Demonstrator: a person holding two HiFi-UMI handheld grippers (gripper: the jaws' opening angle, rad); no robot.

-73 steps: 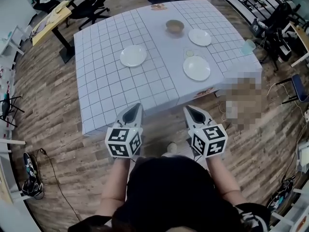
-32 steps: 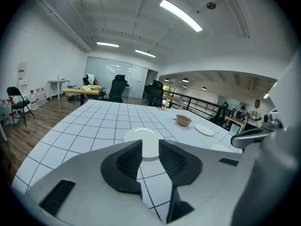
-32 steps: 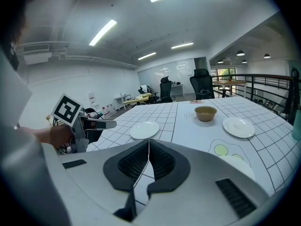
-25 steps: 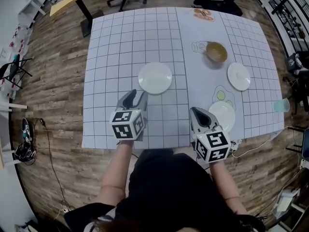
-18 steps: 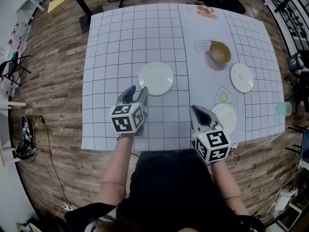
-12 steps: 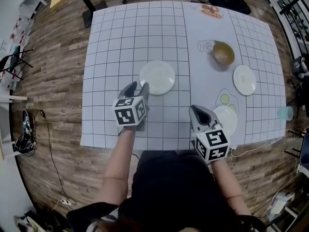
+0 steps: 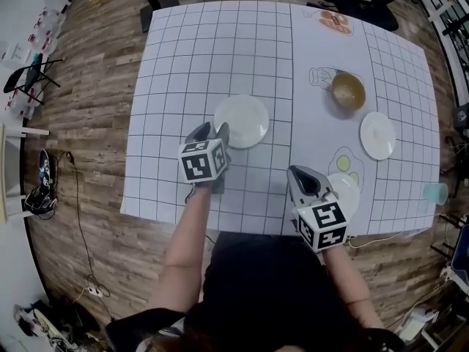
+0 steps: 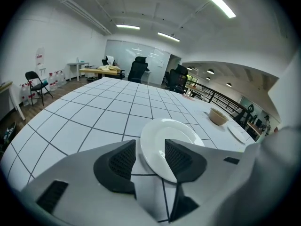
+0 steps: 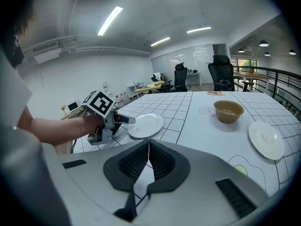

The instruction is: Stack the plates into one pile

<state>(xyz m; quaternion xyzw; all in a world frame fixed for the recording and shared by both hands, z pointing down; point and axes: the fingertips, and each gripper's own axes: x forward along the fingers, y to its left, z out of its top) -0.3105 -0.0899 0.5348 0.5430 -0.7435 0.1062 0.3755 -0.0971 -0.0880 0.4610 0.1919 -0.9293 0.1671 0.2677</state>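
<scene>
Left gripper jaws opening, near rim of the centre-frame plate between them, no pad contact yet. Right gripper closed, empty, lower right. Plate probably glazed ceramic: stiff, slick, chips easily. Pinch the near rim deep, lift level.

We see a table under a white cloth ruled in black squares, on a wooden plank floor. A brown bowl sits upright on its right half, a fried-egg drawing nearer us, a pale blue cup at the right edge
</scene>
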